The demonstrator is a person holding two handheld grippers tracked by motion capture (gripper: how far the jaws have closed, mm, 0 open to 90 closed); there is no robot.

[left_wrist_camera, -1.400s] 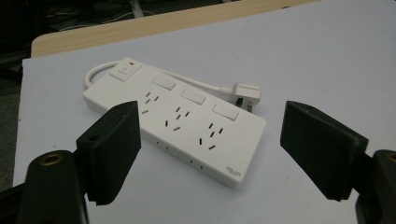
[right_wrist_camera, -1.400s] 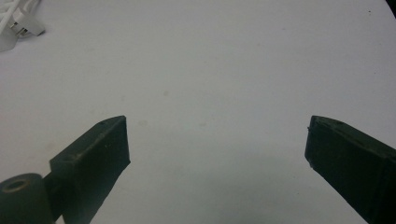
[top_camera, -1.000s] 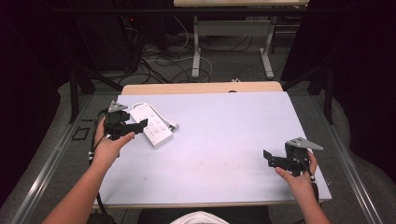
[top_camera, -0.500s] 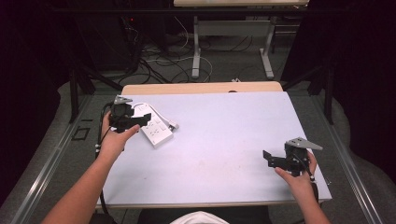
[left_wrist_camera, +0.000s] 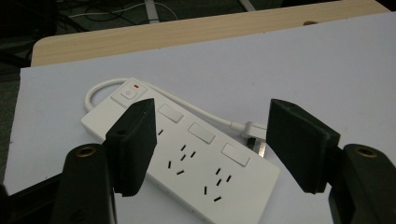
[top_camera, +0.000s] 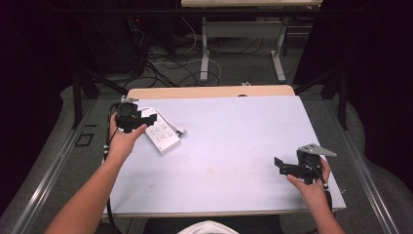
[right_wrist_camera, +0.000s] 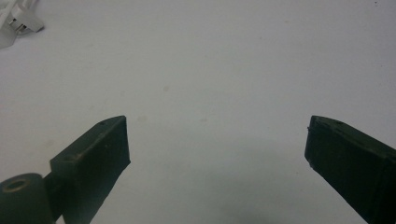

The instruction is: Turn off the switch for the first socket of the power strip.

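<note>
A white power strip [top_camera: 163,134] lies flat at the table's far left, with its cord looped behind it and its plug [left_wrist_camera: 254,130] beside it. My left gripper [top_camera: 147,118] hovers over the strip's switch end. Its jaws have just been closing and still stand apart. In the left gripper view the power strip [left_wrist_camera: 196,158] shows in the gap of the left gripper [left_wrist_camera: 211,123], and the pads do not touch it. My right gripper [top_camera: 279,166] rests near the front right of the table, open. Nothing is between the pads of the right gripper [right_wrist_camera: 217,133].
The pale table top [top_camera: 234,141] has a wooden strip [top_camera: 209,91] along its far edge. Beyond it are desk legs and cables on a dark floor. The plug [right_wrist_camera: 18,21] shows at the top left of the right gripper view.
My left gripper has moved a little toward the far edge, along the power strip. The right gripper has stayed put.
</note>
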